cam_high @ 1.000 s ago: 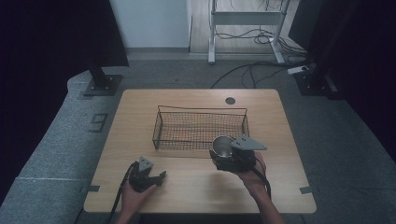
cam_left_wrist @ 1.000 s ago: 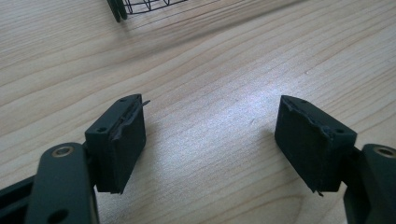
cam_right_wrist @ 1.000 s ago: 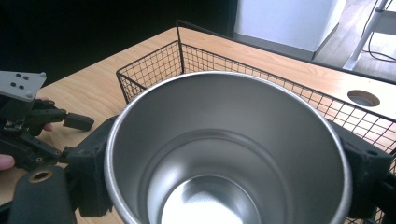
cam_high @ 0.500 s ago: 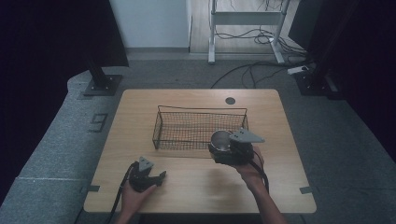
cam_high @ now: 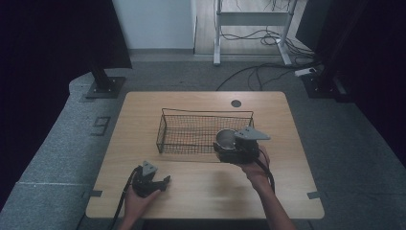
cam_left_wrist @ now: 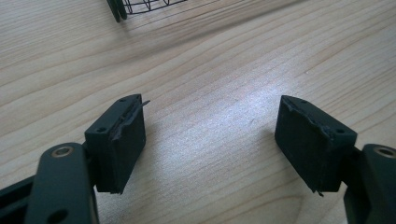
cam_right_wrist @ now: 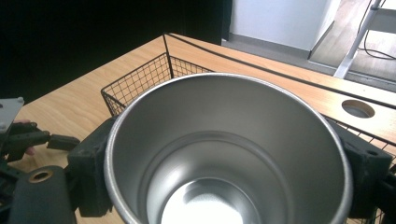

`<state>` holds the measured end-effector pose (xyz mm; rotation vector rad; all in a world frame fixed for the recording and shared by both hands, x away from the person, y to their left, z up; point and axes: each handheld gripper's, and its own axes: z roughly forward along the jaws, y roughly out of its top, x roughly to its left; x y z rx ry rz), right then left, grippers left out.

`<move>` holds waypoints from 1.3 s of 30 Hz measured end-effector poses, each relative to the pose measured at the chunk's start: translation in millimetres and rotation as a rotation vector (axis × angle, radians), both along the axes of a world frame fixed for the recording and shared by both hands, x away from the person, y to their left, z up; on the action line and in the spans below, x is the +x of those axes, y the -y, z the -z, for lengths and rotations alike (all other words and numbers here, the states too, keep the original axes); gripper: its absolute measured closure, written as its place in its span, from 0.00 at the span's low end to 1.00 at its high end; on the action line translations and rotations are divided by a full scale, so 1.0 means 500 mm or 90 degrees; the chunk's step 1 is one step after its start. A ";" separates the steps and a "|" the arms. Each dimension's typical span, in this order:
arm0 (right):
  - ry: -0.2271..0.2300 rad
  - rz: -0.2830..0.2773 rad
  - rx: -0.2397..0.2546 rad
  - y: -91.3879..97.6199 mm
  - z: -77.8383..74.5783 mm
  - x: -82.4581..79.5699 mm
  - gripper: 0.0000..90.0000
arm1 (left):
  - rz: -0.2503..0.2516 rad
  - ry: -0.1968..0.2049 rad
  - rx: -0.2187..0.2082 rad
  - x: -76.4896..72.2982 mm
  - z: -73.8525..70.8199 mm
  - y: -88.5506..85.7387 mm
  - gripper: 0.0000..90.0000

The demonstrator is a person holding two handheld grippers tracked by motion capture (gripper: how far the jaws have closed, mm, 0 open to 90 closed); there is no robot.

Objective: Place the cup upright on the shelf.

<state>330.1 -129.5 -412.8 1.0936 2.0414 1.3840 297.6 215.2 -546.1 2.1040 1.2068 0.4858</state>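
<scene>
We look down on a light wooden table (cam_high: 201, 103) with a round cable hole (cam_high: 236, 103) near its far edge, standing on grey carpet (cam_high: 72, 143). Beyond it rise a white wall (cam_high: 153, 24) and a metal desk frame (cam_high: 251, 21) with loose cables (cam_high: 268, 72) (trailing over the floor). Dark panels (cam_high: 57, 38) flank both sides; the lighting is dim.

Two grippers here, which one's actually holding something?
The right gripper: its jaws clamp a steel cup beside the wire basket. The left gripper rests open with bare table between its jaws.
</scene>
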 end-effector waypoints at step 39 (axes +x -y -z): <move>-0.008 0.024 -0.010 -0.016 -0.048 0.085 0.15 | 0.000 0.000 0.000 0.000 0.000 0.000 0.27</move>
